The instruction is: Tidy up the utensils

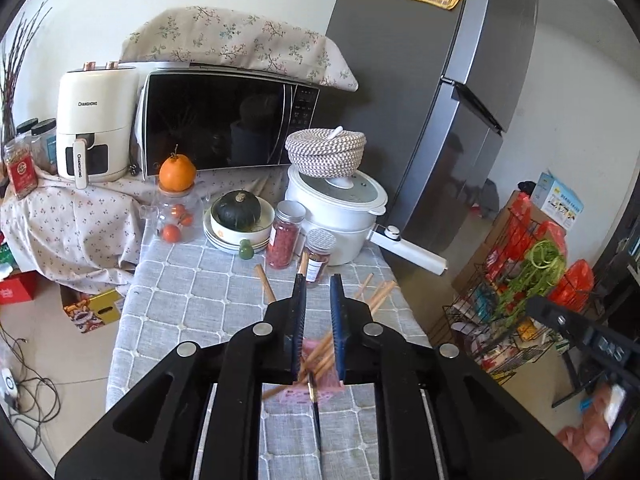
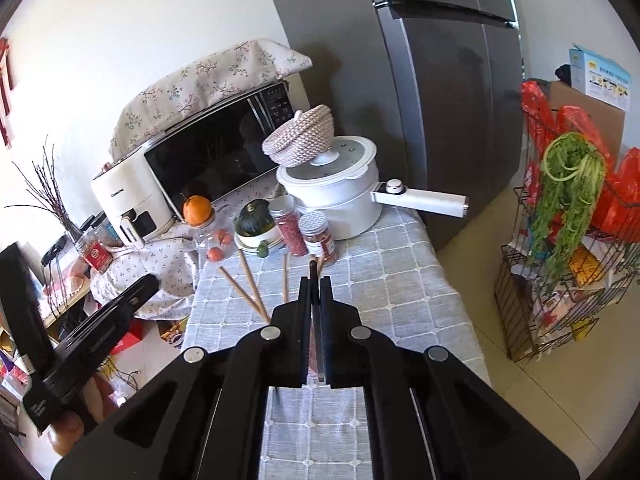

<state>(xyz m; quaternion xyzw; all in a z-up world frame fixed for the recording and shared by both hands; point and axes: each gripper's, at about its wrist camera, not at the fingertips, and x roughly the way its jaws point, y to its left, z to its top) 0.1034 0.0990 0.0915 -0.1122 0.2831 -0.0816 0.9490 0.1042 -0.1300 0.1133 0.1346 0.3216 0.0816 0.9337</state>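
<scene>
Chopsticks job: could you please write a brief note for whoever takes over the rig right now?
Left hand-held gripper: open, empty, above the pink holder.
Right hand-held gripper: shut on a dark utensil.
Done: several chopsticks are in the holder.
Left: loose chopsticks on the tablecloth, plus the held utensil.

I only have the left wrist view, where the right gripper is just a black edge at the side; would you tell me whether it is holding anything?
Observer: Yes, the right gripper is shut on a thin dark stick, whose tip pokes out past the fingertips.
Operator: Thank you; where does that tip point?
Observer: Towards the small glass jar with the red label, which stands in front of the white lidded pot. I cannot tell whether tip and jar touch.
</scene>
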